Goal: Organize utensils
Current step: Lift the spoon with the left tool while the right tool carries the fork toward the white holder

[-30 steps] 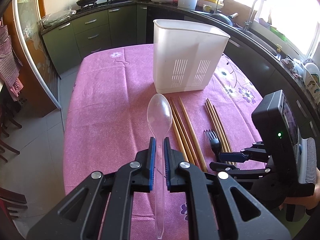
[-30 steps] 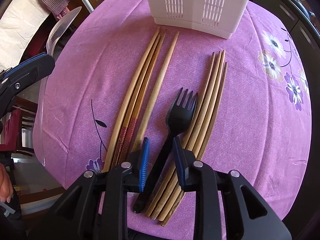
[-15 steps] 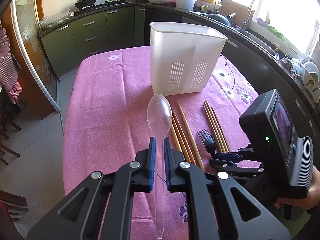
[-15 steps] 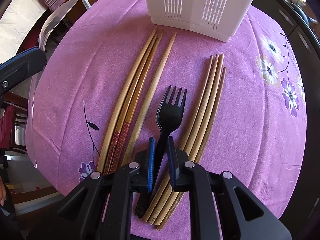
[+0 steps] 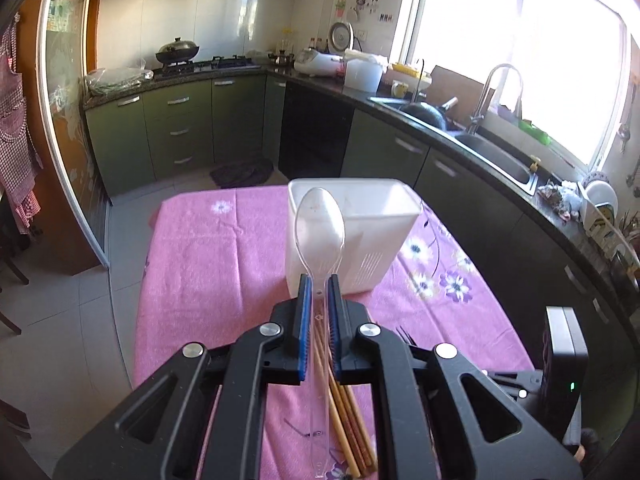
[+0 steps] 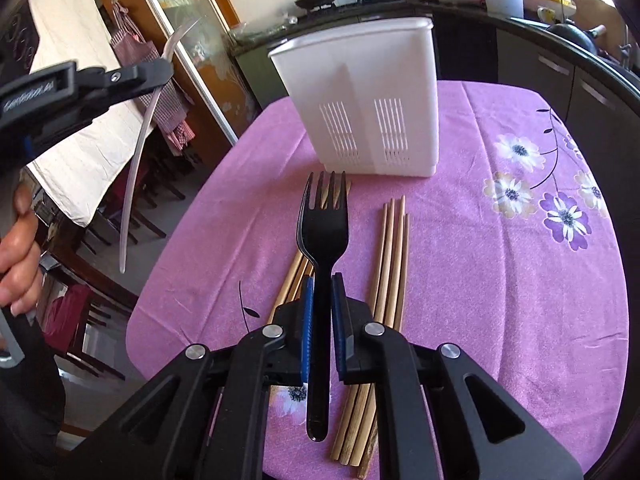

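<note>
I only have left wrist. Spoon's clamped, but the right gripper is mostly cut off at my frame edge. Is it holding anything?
Observer: Yes. The right gripper is shut on the black fork, pads on its handle.
Operator: Fork off the cloth?
Observer: It looks lifted, tines pointing toward the white utensil holder, handle end hanging free below the jaws.
Operator: What's left on the table?
Observer: Two bundles of wooden chopsticks lie on the pink tablecloth, one either side of the fork; the left bundle is mostly hidden behind it.
</note>
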A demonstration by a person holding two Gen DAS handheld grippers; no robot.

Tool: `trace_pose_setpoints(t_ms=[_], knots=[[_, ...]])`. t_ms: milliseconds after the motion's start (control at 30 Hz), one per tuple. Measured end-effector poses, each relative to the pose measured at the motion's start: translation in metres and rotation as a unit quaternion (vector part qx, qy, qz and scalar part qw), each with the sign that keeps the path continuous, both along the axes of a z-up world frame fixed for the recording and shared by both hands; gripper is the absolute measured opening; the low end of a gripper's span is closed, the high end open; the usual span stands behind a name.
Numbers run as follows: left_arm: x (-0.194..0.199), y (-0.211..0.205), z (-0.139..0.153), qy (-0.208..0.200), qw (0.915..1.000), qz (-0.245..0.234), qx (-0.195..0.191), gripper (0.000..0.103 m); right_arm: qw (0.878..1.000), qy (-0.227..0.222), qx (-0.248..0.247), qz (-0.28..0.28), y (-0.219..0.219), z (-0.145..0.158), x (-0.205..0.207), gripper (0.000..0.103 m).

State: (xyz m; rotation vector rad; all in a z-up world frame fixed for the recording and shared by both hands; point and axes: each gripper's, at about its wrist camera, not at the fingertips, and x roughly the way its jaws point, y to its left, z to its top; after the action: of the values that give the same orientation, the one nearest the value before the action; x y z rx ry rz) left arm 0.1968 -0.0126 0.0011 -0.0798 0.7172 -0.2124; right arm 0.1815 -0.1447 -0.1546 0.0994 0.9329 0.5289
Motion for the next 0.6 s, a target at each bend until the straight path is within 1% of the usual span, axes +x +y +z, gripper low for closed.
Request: trace_pose_setpoints(t_ms=[67, 133, 267, 333, 467, 600], knots=[[0.013, -0.006, 0.013, -0.022, 0.9997, 0.003, -0.005, 0.008, 1.0, -0.017, 0.007, -0.004, -0.006, 0.006, -0.007, 0.01], [0.028, -0.014, 0.025, -0.043, 0.999, 0.005, -0.01, 0.008, 1.0, -0.024, 0.015, -0.006, -0.015, 0.01, -0.014, 0.01], [0.058, -0.025, 0.041, -0.08, 0.9965, 0.014, -0.023, 0.008, 0.999, -0.033, 0.033, -0.01, -0.027, 0.014, -0.009, 0.01], [0.071, -0.03, 0.046, -0.1, 0.9945, 0.02, -0.025, 0.008, 0.998, -0.036, 0.042, -0.012, -0.043, 0.02, -0.015, 0.01], [0.093, -0.038, 0.052, -0.147, 0.9883, 0.038, -0.016, 0.008, 0.997, -0.043, 0.053, -0.018, -0.056, 0.023, -0.017, 0.01], [0.117, -0.044, 0.051, -0.168, 0.9844, 0.047, -0.017, 0.008, 0.997, -0.047, 0.059, -0.022, -0.062, 0.025, -0.016, 0.01]])
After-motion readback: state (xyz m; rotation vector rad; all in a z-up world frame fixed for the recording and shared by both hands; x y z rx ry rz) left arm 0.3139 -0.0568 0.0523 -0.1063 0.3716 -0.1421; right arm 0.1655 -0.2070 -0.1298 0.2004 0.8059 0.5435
